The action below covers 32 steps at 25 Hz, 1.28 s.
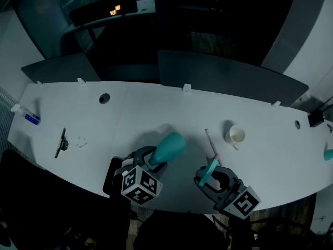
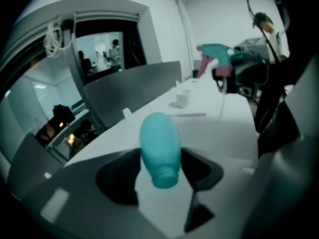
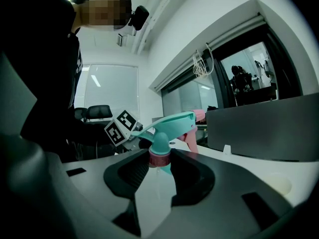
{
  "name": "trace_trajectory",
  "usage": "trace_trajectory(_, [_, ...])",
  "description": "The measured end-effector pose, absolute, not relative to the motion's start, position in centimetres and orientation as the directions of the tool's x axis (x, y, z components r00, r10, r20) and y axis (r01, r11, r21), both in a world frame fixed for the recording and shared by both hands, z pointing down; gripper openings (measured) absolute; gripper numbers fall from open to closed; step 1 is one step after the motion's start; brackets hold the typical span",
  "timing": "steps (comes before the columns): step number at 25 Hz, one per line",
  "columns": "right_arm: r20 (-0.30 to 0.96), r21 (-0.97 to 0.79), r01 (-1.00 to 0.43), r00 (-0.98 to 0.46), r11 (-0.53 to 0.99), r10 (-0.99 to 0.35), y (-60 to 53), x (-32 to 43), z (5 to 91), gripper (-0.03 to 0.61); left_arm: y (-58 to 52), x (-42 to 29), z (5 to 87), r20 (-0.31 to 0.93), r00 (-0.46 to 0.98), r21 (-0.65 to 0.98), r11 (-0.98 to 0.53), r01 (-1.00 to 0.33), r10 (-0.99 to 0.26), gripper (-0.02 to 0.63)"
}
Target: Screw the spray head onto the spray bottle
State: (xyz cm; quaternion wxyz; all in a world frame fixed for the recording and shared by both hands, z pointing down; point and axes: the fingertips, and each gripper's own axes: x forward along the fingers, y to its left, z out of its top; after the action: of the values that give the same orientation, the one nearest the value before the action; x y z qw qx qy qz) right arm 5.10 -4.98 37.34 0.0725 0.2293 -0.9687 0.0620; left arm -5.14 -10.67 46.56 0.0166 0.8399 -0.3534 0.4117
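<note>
Bottle [image 2: 158,143] is clamped in the left gripper [image 1: 150,161] over the desk [image 1: 156,113], with its open neck facing back toward the gripper. Spray head [image 3: 172,126] is pinched at its collar by the right gripper [image 3: 159,166]. The neck should be turned to face the head, the tube [image 2: 222,101] fed in, and the collar seated square before twisting. Cross-threading is the likely risk.

White cup [image 1: 235,135] on white table [image 1: 156,113]
</note>
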Motion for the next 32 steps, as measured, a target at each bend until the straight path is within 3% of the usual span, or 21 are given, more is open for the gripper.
trace_trajectory(5, [0.180,-0.092,-0.456,-0.882,0.885,-0.436,-5.4,5.4,37.7,0.140,-7.8,-7.5,49.3,0.907,0.141,-0.353,-0.898,-0.263,-0.398,0.258])
trace_trajectory(12, [0.177,-0.089,-0.449,-0.886,0.889,-0.429,-5.8,5.3,37.8,0.140,-7.6,-6.1,48.8,0.952,-0.049,-0.299,-0.951,0.075,-0.303,0.258])
trace_trajectory(27, [0.164,-0.106,-0.507,-0.857,0.856,-0.488,-7.6,7.3,37.5,0.140,-8.9,-3.0,49.7,0.918,-0.273,-0.152,-0.890,0.430,-0.288,0.259])
trace_trajectory(32, [0.139,-0.124,-0.531,-0.846,0.838,-0.515,-8.1,7.6,36.9,0.140,-9.0,-1.3,50.1,0.921,-0.241,-0.181,-0.884,0.430,-0.306,0.267])
